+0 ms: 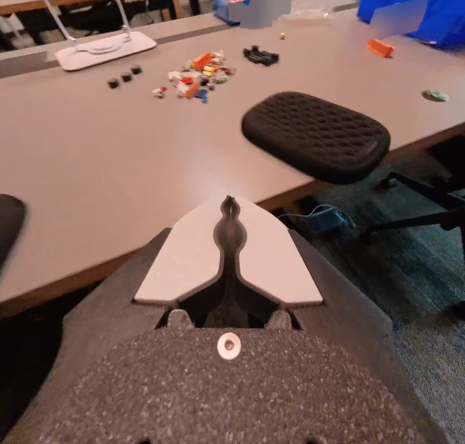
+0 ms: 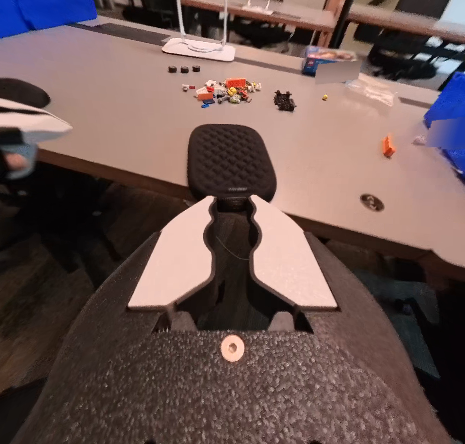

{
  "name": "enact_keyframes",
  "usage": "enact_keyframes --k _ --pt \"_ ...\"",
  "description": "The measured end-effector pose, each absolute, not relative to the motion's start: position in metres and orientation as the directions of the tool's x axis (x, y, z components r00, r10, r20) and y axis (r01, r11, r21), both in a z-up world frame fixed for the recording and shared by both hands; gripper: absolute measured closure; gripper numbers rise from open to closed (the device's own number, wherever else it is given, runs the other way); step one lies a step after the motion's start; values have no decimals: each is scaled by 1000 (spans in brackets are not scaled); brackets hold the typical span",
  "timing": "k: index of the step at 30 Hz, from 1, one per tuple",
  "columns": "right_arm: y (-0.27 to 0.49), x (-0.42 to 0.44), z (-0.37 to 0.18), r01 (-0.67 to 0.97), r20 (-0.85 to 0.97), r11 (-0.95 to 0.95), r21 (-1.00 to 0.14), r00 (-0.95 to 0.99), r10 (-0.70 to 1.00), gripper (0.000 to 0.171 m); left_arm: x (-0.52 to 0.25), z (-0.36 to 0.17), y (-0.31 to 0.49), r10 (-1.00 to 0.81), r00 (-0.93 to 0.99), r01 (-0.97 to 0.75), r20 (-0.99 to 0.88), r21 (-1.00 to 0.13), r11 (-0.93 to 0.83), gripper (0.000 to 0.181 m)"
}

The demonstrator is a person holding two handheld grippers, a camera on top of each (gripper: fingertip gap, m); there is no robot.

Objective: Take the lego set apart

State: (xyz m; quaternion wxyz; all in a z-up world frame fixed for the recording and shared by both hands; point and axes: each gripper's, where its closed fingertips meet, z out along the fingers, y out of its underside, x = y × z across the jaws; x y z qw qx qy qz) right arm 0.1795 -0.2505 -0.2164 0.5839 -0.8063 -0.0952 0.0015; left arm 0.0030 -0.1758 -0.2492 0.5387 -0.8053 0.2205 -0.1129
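Observation:
A heap of loose coloured lego pieces (image 1: 201, 73) (image 2: 226, 91) lies mid-table. A black lego chassis (image 1: 260, 55) (image 2: 284, 101) sits to its right. Three black wheels (image 1: 124, 76) (image 2: 184, 68) stand in a row to the left. An orange piece (image 1: 380, 47) (image 2: 388, 147) lies far right, and a tiny yellow piece (image 1: 282, 35) (image 2: 325, 96) beyond the chassis. My left gripper (image 1: 231, 200) is shut and empty over the table's near edge. My right gripper (image 2: 232, 200) is open and empty, held off the table behind a chair armrest. The left gripper also shows at the left edge of the right wrist view (image 2: 37, 122).
A black padded armrest (image 1: 317, 135) (image 2: 230, 160) overhangs the table's near edge. A white lamp base (image 1: 105, 49) (image 2: 198, 48) stands at the back. A blue lego box (image 1: 226, 6) (image 2: 324, 59) and blue bins (image 1: 412, 9) (image 2: 448, 119) sit at the back and right. Carpet lies below. The grippers' ends are close to 20 cm from one another. My left tips are about 50 cm from the orange piece (image 2: 388, 147), my right tips only 40 cm.

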Motion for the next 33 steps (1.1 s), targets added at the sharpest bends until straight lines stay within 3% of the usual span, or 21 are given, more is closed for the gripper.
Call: enact_keyframes --k 3,6,13,23,33 --pt "-285 158 -244 150 137 -236 -960 988 71 149 15 -283 -215 -525 851 -154 -1 -957 -248 181" --pt "-334 128 -251 124 124 -215 -969 992 12 149 4 -290 -274 -609 791 -202 -61 -965 -166 181" --pt "-446 64 -240 47 80 -308 -950 992 -96 149 -93 -233 -391 -651 759 -226 -18 -945 -238 181" --pt "-504 9 -201 80 94 -206 -975 994 -56 149 -168 -227 -443 -567 822 -219 -48 -946 -237 181" --pt "-469 -10 -194 100 99 -190 -977 995 19 149 -199 -225 -416 -479 874 -227 -80 -939 -258 181"
